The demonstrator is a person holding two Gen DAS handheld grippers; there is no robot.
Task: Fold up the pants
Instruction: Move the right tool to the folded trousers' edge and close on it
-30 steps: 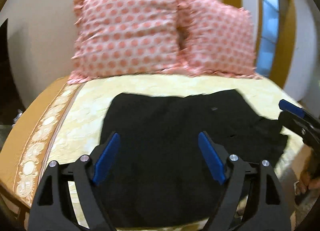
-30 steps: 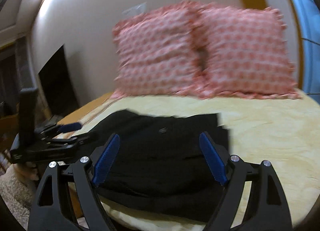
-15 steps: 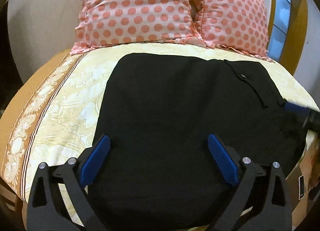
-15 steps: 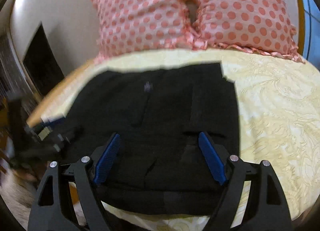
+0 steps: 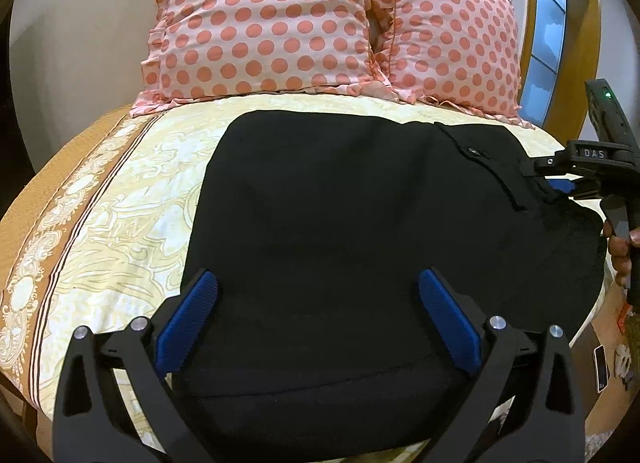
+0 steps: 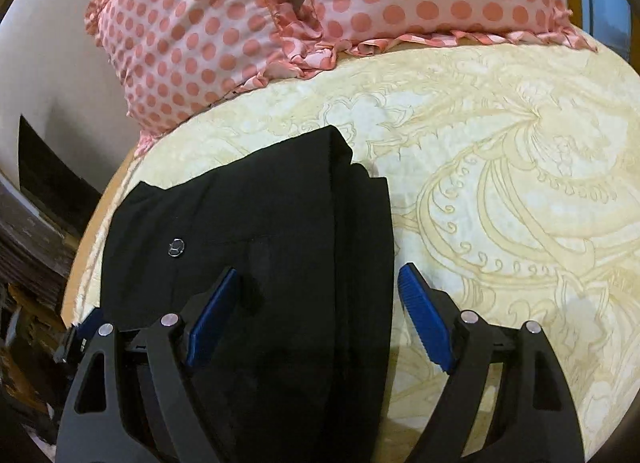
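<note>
Left tool (image 5: pixel 316 315) widened (empty); both tools descended.

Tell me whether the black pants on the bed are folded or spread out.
Folded, at least partly. The black pants lie flat on the bedspread as a compact block, with stacked layer edges along their right side. How many folds, cannot tell.

The right tongs (image 6: pixel 316 315) are pointing down over the black pants (image 6: pixel 260 255), their blue pads (image 6: pixel 424 327) standing wide apart with nothing pinched between them. One pad is sitting over the dark cloth, the other just past the pants' right edge, over the cream patterned bedspread (image 6: pixel 520 191). The pants are lying folded on the bed, layered edges showing along the right side, a small metal button (image 6: pixel 176 247) glinting near the left. Two pink pillows (image 6: pixel 208 35) with coral dots are leaning at the head of the bed. At the far left edge, part of the left tongs (image 6: pixel 80 337) is peeking in by the pants' corner.
</note>
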